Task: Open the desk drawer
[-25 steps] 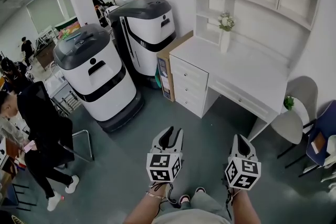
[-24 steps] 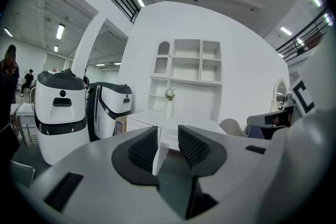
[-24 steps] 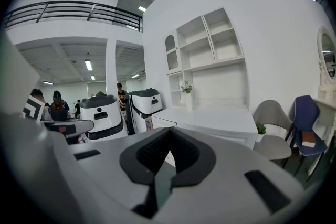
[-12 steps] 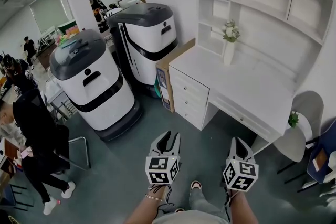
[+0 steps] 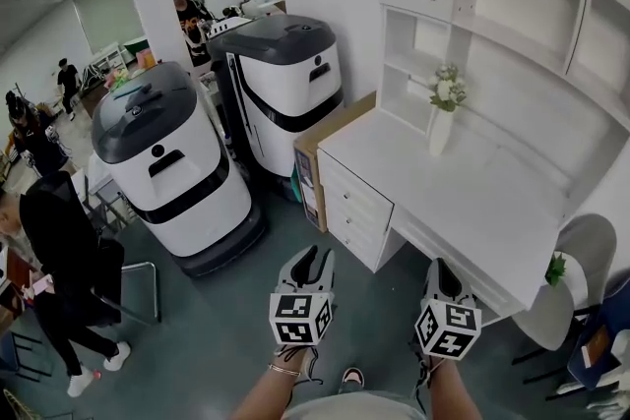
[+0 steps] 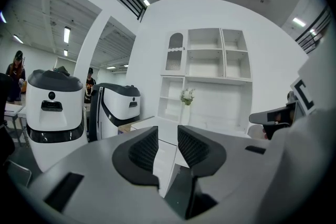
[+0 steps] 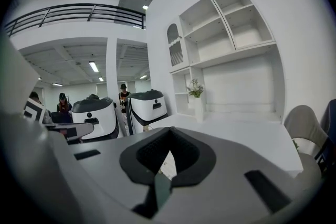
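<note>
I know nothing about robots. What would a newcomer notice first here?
Probably the two bulky white-and-black machines standing on the floor at left, near a white desk with tall shelves and a vase of flowers. Low in the head view, the left gripper and right gripper, each bearing a marker cube, point toward the desk's shut drawers, both empty.

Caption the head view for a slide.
Left tongs open and right tongs shut, both held short of the white desk; drawers closed.
</note>
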